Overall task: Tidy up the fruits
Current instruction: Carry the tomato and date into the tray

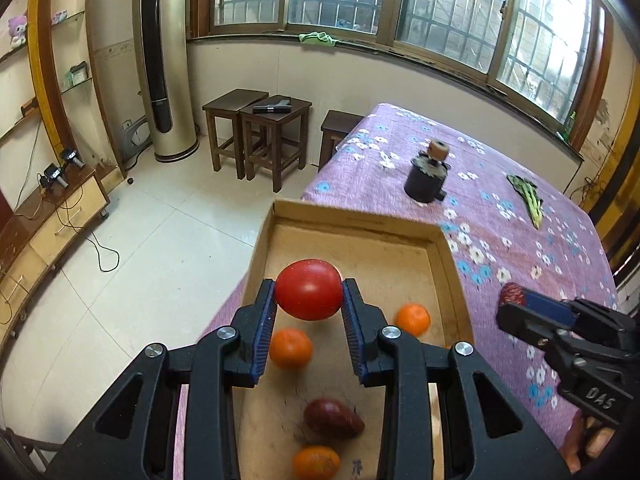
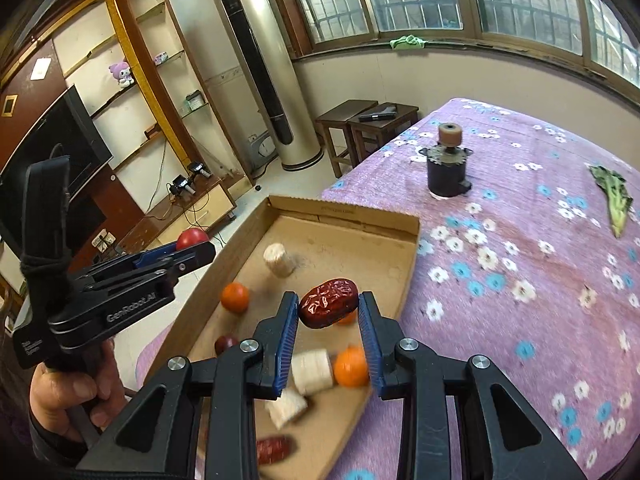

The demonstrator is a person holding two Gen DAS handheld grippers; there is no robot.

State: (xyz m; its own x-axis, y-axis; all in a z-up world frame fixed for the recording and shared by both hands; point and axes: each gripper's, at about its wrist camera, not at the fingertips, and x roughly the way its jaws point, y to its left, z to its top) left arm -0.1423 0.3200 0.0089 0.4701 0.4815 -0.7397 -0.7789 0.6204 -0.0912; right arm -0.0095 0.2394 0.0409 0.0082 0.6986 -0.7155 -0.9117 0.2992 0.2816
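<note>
My left gripper (image 1: 309, 296) is shut on a red tomato (image 1: 309, 289), held above the cardboard tray (image 1: 360, 222). Inside the tray lie small oranges (image 1: 291, 348), (image 1: 413, 319) and a dark red date (image 1: 333, 418). My right gripper (image 2: 328, 308) is shut on a wrinkled red date (image 2: 329, 302), over the tray's (image 2: 344, 208) right half. Below it lie oranges (image 2: 235, 297), (image 2: 351, 367), pale cut chunks (image 2: 279, 260), (image 2: 313, 371) and another date (image 2: 274, 449). The left gripper (image 2: 188, 254) with the tomato (image 2: 192, 238) shows at the left of the right wrist view, in a person's hand (image 2: 72, 392).
The tray sits at the left edge of a purple flowered tablecloth (image 2: 520, 260). A dark canister with a brown knob (image 2: 448, 164) and a green leafy vegetable (image 2: 614, 200) lie farther back on the cloth. Wooden stools (image 1: 260, 132) and a tall air conditioner (image 1: 164, 60) stand beyond.
</note>
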